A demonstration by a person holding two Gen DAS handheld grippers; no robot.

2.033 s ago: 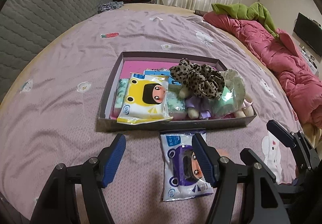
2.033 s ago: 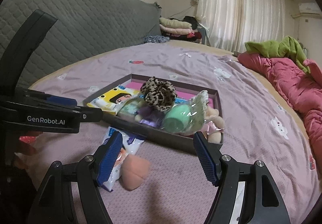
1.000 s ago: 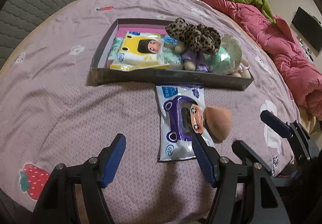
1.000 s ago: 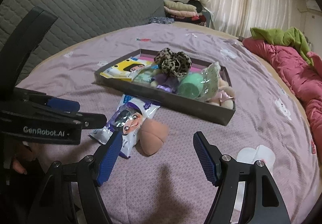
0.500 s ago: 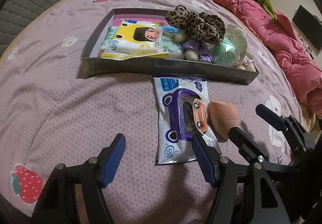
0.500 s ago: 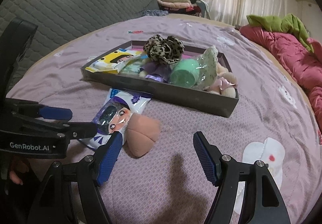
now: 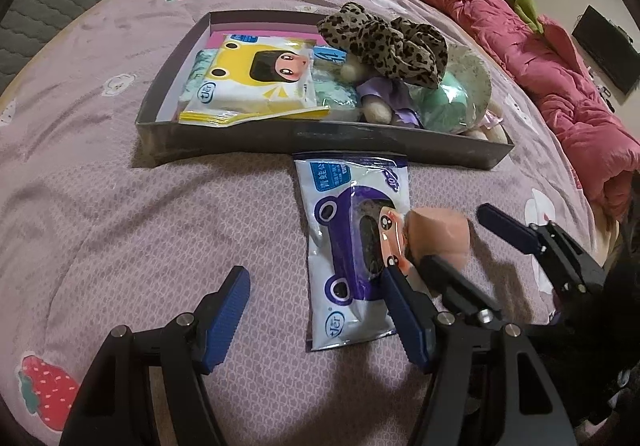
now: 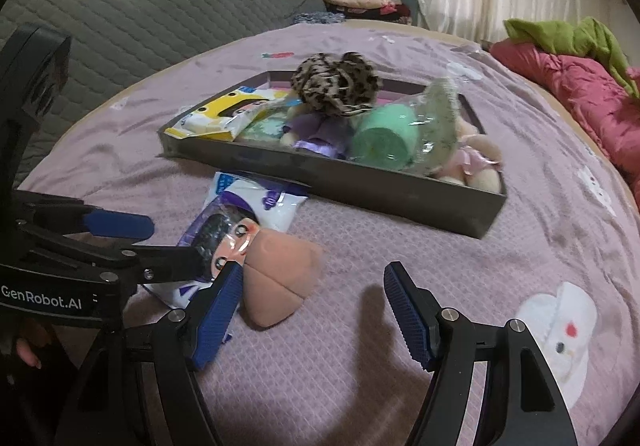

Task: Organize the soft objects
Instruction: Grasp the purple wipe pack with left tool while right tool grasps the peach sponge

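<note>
Across the mauve bed [image 7: 120, 205], our left view shows the dark tray [image 7: 320, 137] (crowded with soft things), the purple wipes pack [image 7: 352, 238] just before it, and the left gripper [image 7: 316, 310], jaws apart, empty. From the right, our right gripper [image 8: 312, 310], jaws wide and empty, hangs by the peach sponge [image 8: 280, 278], which touches the pack.

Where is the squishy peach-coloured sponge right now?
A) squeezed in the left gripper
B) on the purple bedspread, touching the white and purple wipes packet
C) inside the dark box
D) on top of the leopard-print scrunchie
B: the peach-coloured sponge lies on the purple bedspread outside the dark box, against the white and purple wipes packet, and no gripper holds it.
</note>
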